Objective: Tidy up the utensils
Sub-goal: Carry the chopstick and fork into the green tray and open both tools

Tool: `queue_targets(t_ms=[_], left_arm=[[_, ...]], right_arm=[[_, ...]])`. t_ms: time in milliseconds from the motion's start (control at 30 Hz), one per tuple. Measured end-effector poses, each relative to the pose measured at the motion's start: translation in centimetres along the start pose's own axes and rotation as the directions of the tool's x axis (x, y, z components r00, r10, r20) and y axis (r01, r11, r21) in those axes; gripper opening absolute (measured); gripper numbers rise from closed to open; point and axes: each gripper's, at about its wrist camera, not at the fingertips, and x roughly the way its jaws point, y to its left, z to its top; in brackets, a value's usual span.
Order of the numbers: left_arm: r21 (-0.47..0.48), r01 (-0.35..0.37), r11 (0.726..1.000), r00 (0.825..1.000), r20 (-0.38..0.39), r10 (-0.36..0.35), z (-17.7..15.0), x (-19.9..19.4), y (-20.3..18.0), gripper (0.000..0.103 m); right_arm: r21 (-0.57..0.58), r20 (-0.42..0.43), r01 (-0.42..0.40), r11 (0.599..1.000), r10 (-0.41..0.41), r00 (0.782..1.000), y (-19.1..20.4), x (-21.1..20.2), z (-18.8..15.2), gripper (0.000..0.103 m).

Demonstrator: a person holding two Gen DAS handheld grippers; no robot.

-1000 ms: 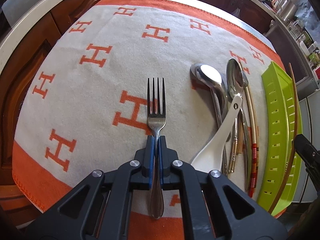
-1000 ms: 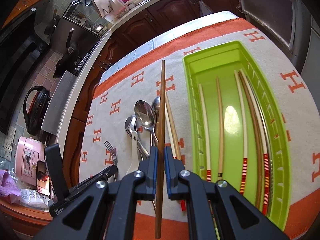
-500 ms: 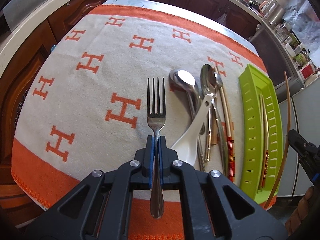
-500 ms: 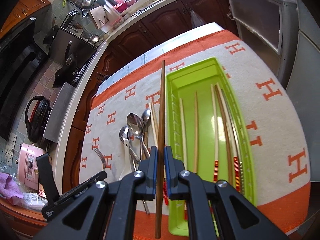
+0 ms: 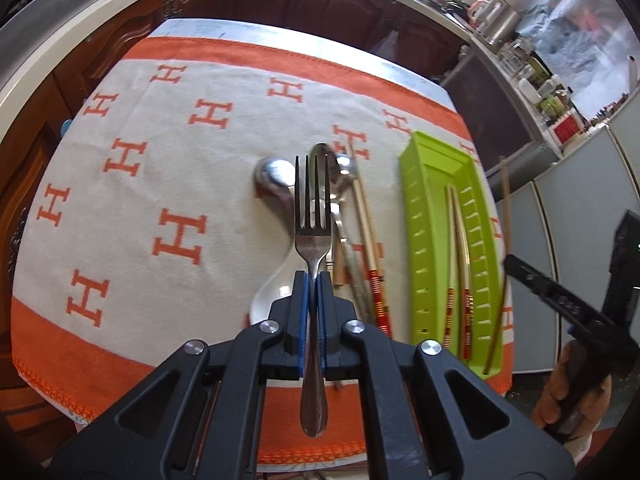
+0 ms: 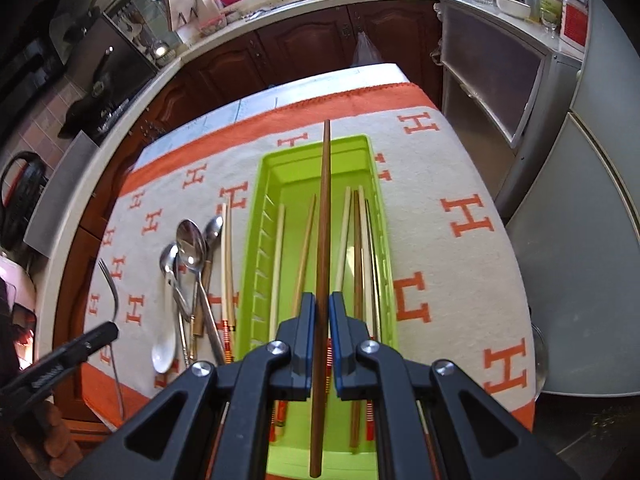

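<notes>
My left gripper (image 5: pixel 312 292) is shut on a steel fork (image 5: pixel 313 208) and holds it in the air above the loose pile of spoons (image 5: pixel 276 178) and chopsticks (image 5: pixel 366 220) on the cloth. My right gripper (image 6: pixel 322 312) is shut on a dark brown chopstick (image 6: pixel 323 216) and holds it lengthwise over the green tray (image 6: pixel 276 168), which holds several chopsticks (image 6: pixel 356 240). The tray also shows in the left wrist view (image 5: pixel 420 216), right of the pile. The fork and left gripper show at the left in the right wrist view (image 6: pixel 110 280).
An orange and cream cloth (image 5: pixel 180 168) with H marks covers the table. A white ceramic spoon (image 6: pixel 164 344) lies among the steel spoons (image 6: pixel 191 244). Dark wooden cabinets (image 6: pixel 312 40) and a counter stand behind the table. A grey appliance (image 6: pixel 580 220) stands to the right.
Both grippers have risen and pulled back. The left one has carried the fork right, over the spoon pile. The right one has carried the brown chopstick right, over the green tray.
</notes>
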Motion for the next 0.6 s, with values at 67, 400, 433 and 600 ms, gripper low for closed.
queue_targets(t_ms=[67, 400, 433, 600], left_arm=[[0.023, 0.022, 0.999, 1.000, -0.002, -0.022, 0.3, -0.1, -1.4, 0.002], [0.148, 0.106, 0.983, 0.994, -0.028, -0.103, 1.3, 0.9, -9.2, 0.002], [0.159, 0.111, 0.981, 0.994, -0.036, -0.107, 1.3, 1.3, -10.0, 0.002], [0.195, 0.123, 0.973, 0.990, -0.087, -0.108, 1.3, 4.6, -13.2, 0.002]], right_arm=[[-0.015, -0.039, 0.009, 1.000, -0.010, 0.999, 0.0, 1.0, 0.1, 0.007], [0.152, -0.009, -0.019, 0.988, 0.021, 1.000, -3.1, -0.2, -0.2, 0.007], [0.174, 0.002, -0.024, 0.985, 0.024, 1.000, -3.5, -0.6, -0.3, 0.007], [0.257, 0.039, -0.044, 0.965, 0.035, 0.999, -5.5, -1.7, -0.5, 0.007]])
